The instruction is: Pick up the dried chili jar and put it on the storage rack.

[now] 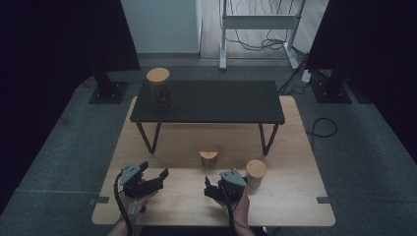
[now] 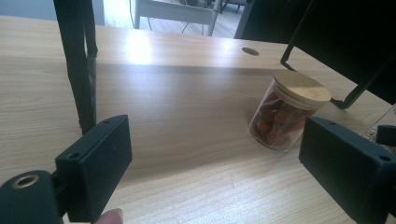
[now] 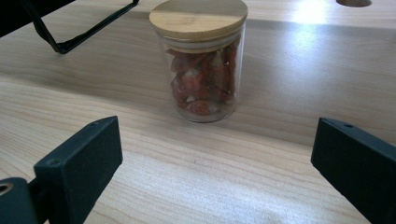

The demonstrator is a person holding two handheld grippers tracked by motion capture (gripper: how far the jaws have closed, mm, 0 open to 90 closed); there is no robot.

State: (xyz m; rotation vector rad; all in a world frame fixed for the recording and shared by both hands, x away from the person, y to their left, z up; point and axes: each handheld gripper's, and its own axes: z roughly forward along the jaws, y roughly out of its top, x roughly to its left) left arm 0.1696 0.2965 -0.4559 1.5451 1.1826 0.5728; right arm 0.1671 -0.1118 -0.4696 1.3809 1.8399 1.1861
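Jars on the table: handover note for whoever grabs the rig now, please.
Left gripper: open, holding nothing, low over the near left of the wooden table.
Right gripper: open, empty, aimed at the jar of red pieces, not yet touching it.
That jar stands upright mid-table, in front of the black shelf.
A second jar stands just right of the right gripper; a taller jar is on the shelf's left end.
Done: apparently one jar shelved.
Left: probably grasp the red-piece jar and shelve it, then the second.
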